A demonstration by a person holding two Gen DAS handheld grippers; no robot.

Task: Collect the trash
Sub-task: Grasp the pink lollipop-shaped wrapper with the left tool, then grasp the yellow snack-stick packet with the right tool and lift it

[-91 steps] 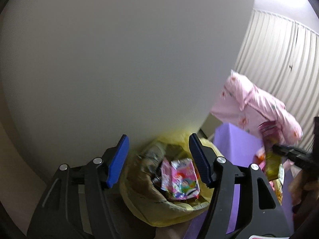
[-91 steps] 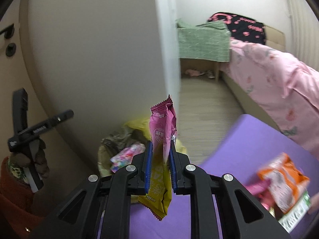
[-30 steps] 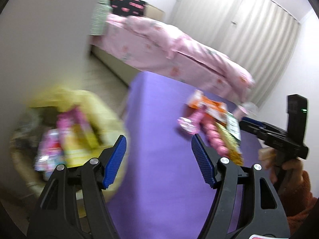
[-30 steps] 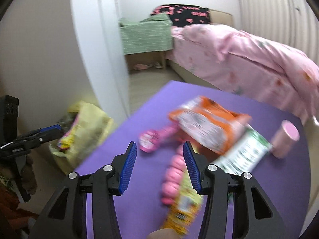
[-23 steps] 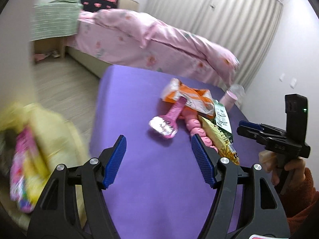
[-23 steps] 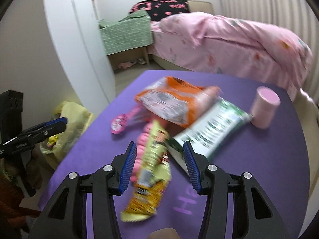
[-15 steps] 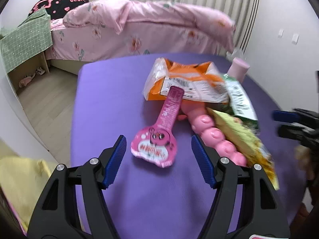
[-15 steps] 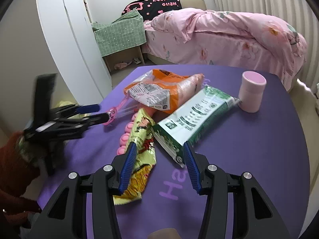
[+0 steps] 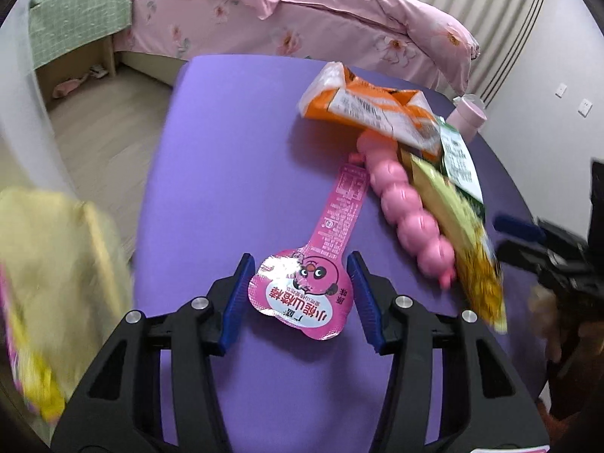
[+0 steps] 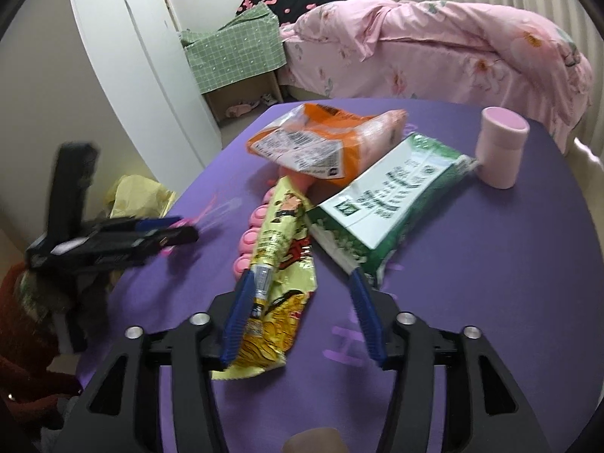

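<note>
A pink lollipop-shaped wrapper (image 9: 302, 290) lies on the purple table (image 9: 234, 143). My left gripper (image 9: 300, 294) is open with its jaws either side of the wrapper's round head. A yellow snack wrapper (image 10: 281, 275) lies beside a pink beaded toy (image 9: 406, 204); it also shows in the left wrist view (image 9: 464, 238). My right gripper (image 10: 302, 309) is open, low over the yellow wrapper's near end. An orange bag (image 10: 321, 139) and a green-white packet (image 10: 381, 200) lie behind. The yellow trash bag (image 9: 49, 271) sits off the table's left edge.
A pink cup (image 10: 498, 147) stands at the table's far right. A bed with pink bedding (image 10: 434, 49) lies beyond the table. A white wall panel (image 10: 124, 75) stands to the left. A green checked cloth (image 10: 234, 53) covers a low shelf.
Both grippers have swung from the trash bag to the table and dropped lower. The right one let go of its wrapper. The left now brackets the pink wrapper; the right is over the yellow one.
</note>
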